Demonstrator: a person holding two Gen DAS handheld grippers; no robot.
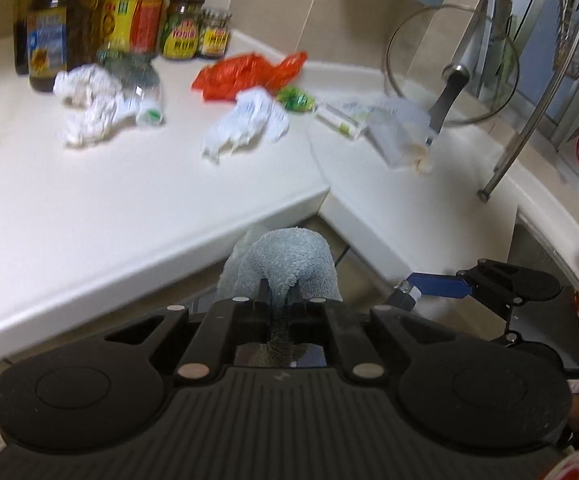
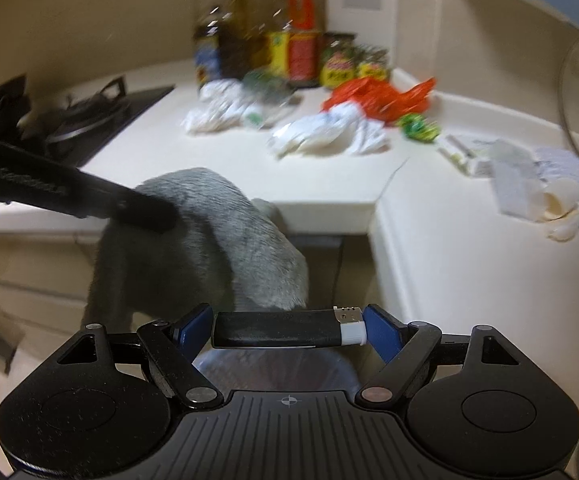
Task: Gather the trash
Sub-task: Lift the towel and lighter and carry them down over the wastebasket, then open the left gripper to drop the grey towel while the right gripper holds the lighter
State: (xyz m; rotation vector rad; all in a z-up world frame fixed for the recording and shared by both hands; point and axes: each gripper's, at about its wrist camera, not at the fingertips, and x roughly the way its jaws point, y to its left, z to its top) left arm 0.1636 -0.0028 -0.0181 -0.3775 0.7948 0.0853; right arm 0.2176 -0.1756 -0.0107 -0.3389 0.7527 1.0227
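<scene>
so right now it's the drop-off step I think: the right gripper (image 2: pixel 289 330) has a black lighter (image 2: pixel 275 332) pinched end to end between its blue pads, hovering over what looks like a bin bag (image 2: pixel 273 372) below the counter (image 2: pixel 329 176). left gripper (image 1: pixel 279 300) is clamped on a grey towel (image 1: pixel 289 252). Next it'd need to let the lighter fall in, then go back for the tissues (image 2: pixel 321 136) and red wrapper (image 2: pixel 377 96) up top

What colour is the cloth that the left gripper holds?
Grey-blue; the cloth shows best in the left wrist view, pinched in the left gripper.
</scene>
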